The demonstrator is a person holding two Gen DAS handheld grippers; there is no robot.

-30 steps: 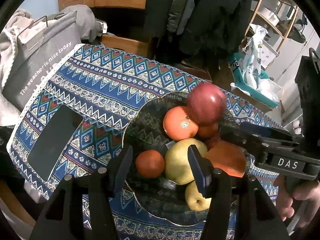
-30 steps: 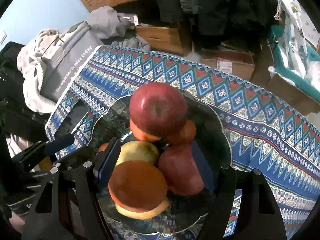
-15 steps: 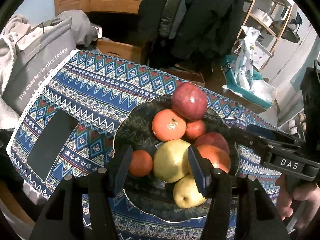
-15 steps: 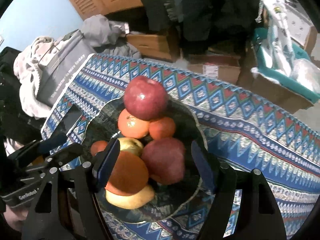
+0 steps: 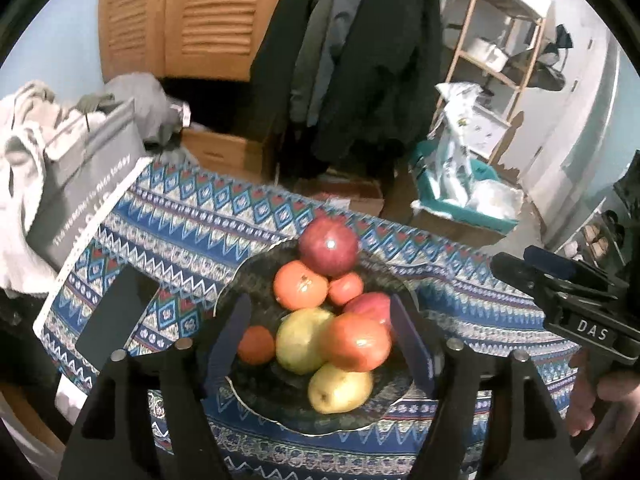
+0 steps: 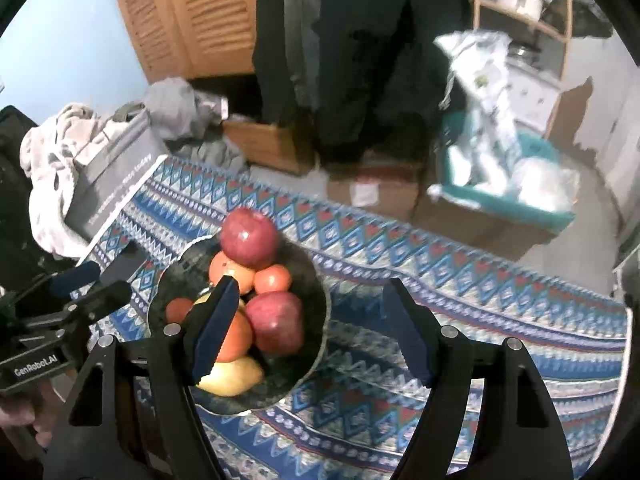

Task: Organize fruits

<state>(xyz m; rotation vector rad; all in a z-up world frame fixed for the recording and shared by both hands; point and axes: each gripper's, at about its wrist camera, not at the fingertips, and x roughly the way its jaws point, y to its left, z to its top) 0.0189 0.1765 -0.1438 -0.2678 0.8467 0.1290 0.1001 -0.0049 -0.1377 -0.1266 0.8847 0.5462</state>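
fruits: piled in the dark plate (image 5: 256,272) right ahead of my left tongs (image 5: 320,340), and ahead-left of my right tongs (image 6: 308,328). nothing loose shows on the cloth.
pile: top red apple (image 5: 328,246) sits highest at the far side, on the big orange (image 5: 300,285) and a small orange (image 5: 346,288); nearer me a green-yellow apple (image 5: 299,340), a front orange (image 5: 358,342), a second red apple (image 6: 276,322) and a yellow pear (image 5: 339,388) at the near rim. a small mandarin (image 5: 256,345) lies low, just inside my left blade.
left tongs: spread wide, holding nothing, above the near half of the pile.
right tongs: spread wide, holding nothing; its left blade overlaps the fruit, the rest looks onto bare cloth.
step: i judge the gathering looks done, with both tongs clear of the pile. i can't tell whether any fruit lies out of view.
next move: if another fruit turns up, i'd set it low at the near side, not on the top red apple, which looks ready to roll.
edges: the plate's near rim is close to the bench (image 6: 460,280) front edge, below my left tongs. a dark flat phone-like slab (image 5: 116,316) lies left of my left tongs by the bench's left edge.
open room: wide cloth ahead and right of my right tongs; the left side is tighter, with a grey bag (image 5: 86,184) just past the edge.
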